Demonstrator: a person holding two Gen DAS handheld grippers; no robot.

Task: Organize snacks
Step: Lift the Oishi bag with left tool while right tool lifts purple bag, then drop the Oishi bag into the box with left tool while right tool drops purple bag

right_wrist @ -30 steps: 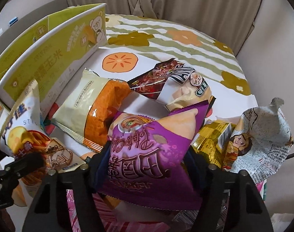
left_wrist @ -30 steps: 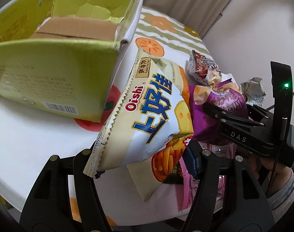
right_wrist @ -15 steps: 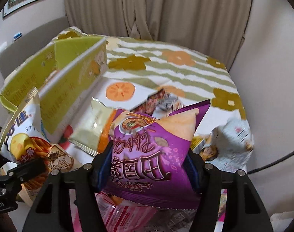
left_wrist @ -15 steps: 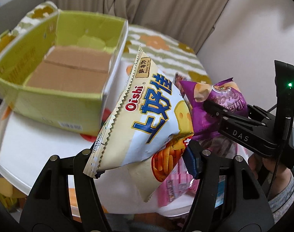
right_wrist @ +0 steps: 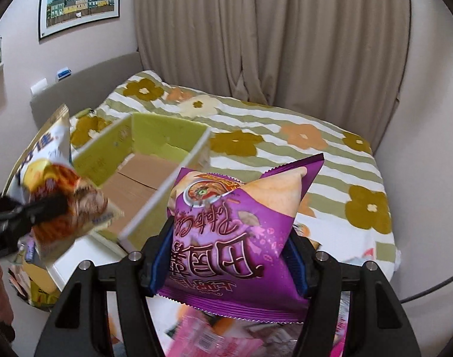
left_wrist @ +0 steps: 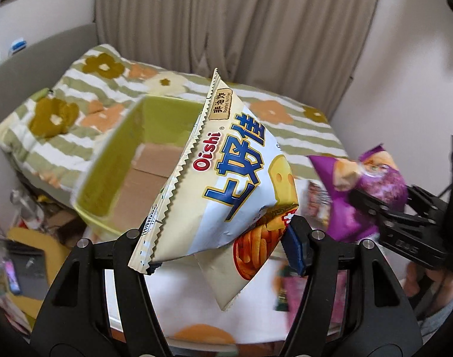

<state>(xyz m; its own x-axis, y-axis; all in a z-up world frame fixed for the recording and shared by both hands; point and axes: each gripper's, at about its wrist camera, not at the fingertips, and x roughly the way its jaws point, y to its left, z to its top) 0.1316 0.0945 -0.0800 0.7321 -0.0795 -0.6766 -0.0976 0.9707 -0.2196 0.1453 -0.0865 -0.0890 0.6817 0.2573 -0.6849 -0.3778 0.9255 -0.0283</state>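
Above the table: two snack bags hang in the air, one in each hand-held gripper.
Left hand-held gripper: pinching the white Oishi bag at its lower part, blue pads pressed into both sides; the bag tilts, its top corner pointing toward 12 o'clock.
Right hand-held gripper: pinching the purple bag across its middle, print upside down, one top corner sticking out toward 1 o'clock.
Green box: open-topped cardboard, brown flaps showing on its floor, standing on the table; in the left wrist view it lies at 10 o'clock of the Oishi bag and behind it.
Box from the right wrist view: at 10 o'clock of the purple bag, its near white wall edge running just beside that bag's left side.
Each gripper seen by the other: the right one with its purple bag shows at 3 o'clock in the left view, blurred; the left one with its white bag shows at 9 o'clock in the right view, also blurred.
Table: white top with an orange fruit print at 6 o'clock.
Loose packets: pink and mixed wrappers under the purple bag, too blurred to read.
Bed: flowered striped cover beyond the box.
Curtain: beige, at 12 o'clock.
Picture: framed, on the wall at 10 o'clock.
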